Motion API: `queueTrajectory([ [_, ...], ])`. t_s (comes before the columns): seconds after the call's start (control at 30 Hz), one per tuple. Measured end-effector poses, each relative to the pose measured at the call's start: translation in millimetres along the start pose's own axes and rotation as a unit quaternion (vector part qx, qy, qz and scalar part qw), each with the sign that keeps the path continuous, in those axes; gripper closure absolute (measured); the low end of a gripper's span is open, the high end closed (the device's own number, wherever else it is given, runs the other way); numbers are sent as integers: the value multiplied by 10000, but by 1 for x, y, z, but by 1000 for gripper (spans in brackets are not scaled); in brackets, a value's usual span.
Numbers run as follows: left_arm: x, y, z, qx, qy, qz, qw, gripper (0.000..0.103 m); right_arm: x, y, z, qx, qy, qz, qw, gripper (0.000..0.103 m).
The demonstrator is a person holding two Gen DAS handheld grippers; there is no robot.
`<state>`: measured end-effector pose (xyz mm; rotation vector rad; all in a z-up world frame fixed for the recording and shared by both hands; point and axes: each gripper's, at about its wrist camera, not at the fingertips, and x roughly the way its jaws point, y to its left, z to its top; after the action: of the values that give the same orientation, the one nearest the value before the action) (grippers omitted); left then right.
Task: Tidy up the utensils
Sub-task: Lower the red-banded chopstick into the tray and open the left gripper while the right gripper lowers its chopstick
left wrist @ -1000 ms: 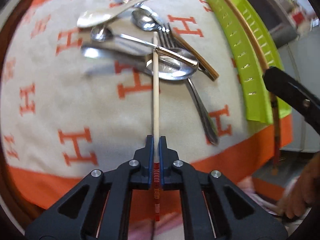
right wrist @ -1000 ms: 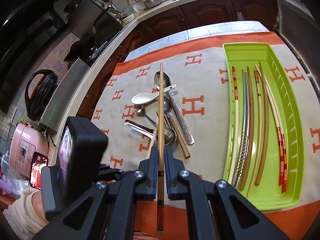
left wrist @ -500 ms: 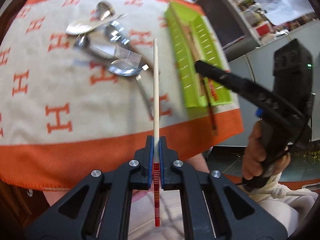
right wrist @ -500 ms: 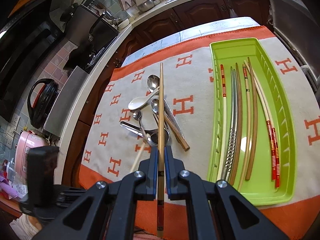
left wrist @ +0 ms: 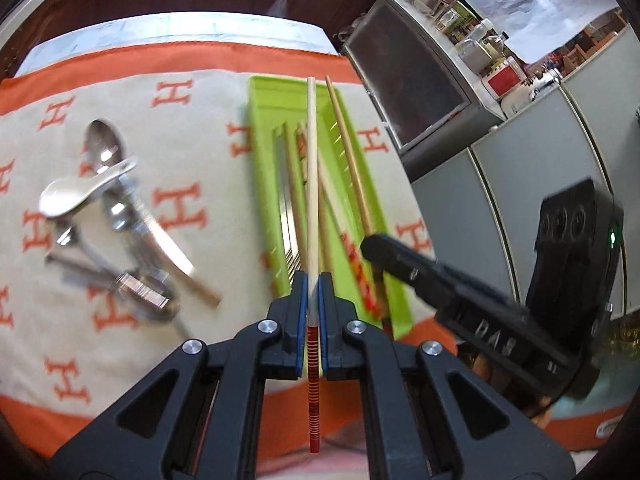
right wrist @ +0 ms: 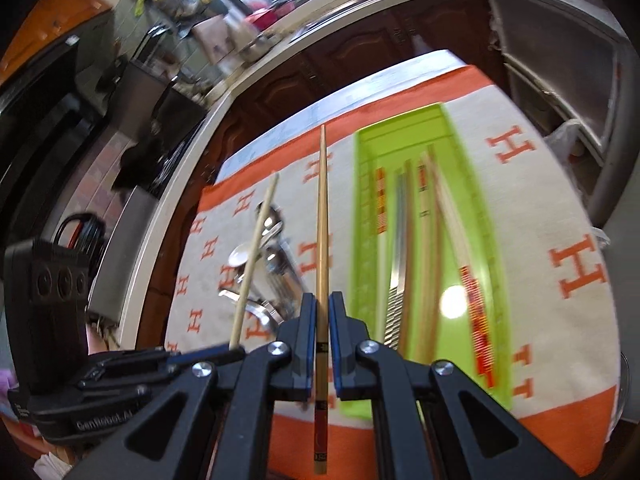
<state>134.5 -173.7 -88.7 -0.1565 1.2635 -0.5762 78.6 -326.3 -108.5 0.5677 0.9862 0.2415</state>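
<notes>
My left gripper (left wrist: 313,280) is shut on a pale chopstick with a red-striped end (left wrist: 311,168), held in the air over the green tray (left wrist: 260,128). My right gripper (right wrist: 318,300) is shut on a light wooden chopstick (right wrist: 322,208), raised above the cloth just left of the green tray (right wrist: 364,200). In the left wrist view the right gripper (left wrist: 374,246) and its wooden chopstick (left wrist: 348,148) hang over the tray's right side. Several chopsticks (right wrist: 424,248) lie lengthwise in the tray. A heap of spoons and a fork (left wrist: 120,216) rests on the cloth.
The table carries a beige cloth with orange H marks (left wrist: 180,208) and an orange border. Kitchen counter and dark cabinets (right wrist: 360,52) run behind the table. A steel appliance and grey cabinets (left wrist: 460,128) stand to the right. A white ceramic spoon (left wrist: 76,196) tops the heap.
Both grippers have lifted their chopsticks off the heap and swung right toward the green tray; the left one travelled farther and now sits over the tray. Both stay shut.
</notes>
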Motion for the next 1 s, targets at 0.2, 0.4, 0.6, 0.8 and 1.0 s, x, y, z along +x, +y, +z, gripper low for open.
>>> queueTrajectory([
  [0.2, 53, -10, 36, -34, 4, 82, 10000, 100, 5, -26, 16, 251, -45, -255, 9993, 96],
  [0.4, 83, -9, 38, 51, 248, 547, 9982, 81, 25, -50, 33, 310, 170, -569, 9978, 95],
  [0.6, 71, 2, 21, -44, -118, 1053, 9944, 55, 36, -54, 31, 117, 334, -820, 9960, 95],
  [0.8, 45, 13, 7, -50, -494, 1387, 9891, 53, 36, -46, 19, 33, 387, -684, 9969, 95],
  [1.0, 13, 27, -9, -153, -623, 1754, 9824, 44, 29, -27, 8, -178, 330, -663, 9971, 95],
])
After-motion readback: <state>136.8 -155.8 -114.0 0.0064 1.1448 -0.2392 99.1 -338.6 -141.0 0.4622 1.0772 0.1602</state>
